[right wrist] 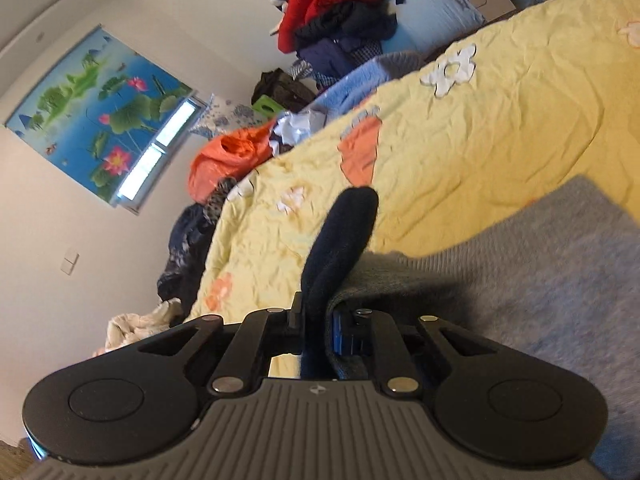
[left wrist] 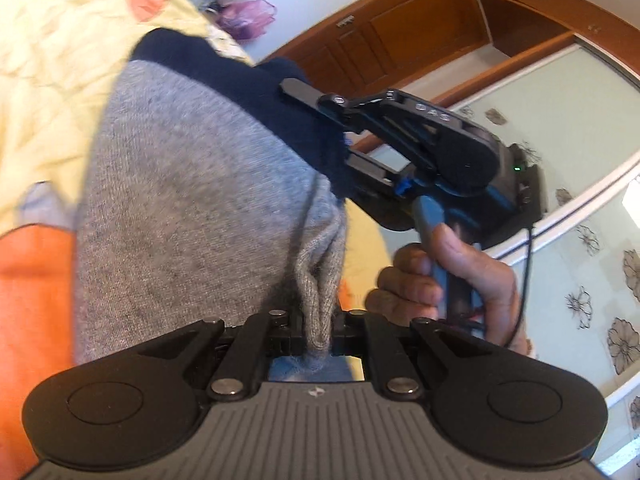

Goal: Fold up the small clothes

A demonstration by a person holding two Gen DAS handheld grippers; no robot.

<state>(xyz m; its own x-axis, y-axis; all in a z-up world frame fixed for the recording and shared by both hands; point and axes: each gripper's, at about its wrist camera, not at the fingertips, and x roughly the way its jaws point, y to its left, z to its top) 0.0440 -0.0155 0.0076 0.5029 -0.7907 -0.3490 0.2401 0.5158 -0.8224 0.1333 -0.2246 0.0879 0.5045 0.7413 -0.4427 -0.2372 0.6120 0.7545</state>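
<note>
A small grey knit garment (left wrist: 192,200) with a dark navy band (left wrist: 224,68) hangs over the yellow bedspread (left wrist: 60,60). My left gripper (left wrist: 318,336) is shut on a bunched grey edge of the garment. In the left wrist view my right gripper (left wrist: 344,136) grips the navy band, with a hand (left wrist: 448,280) on its handle. In the right wrist view my right gripper (right wrist: 316,328) is shut on a fold of the navy band (right wrist: 344,232), and the grey cloth (right wrist: 540,280) spreads to the right over the yellow bedspread (right wrist: 500,128).
Piled clothes (right wrist: 340,20) and an orange garment (right wrist: 228,160) lie beyond the bed's far edge. A lotus picture (right wrist: 96,112) hangs on the wall. Wooden cabinets (left wrist: 400,32) and flower-patterned wardrobe doors (left wrist: 580,240) stand to the right.
</note>
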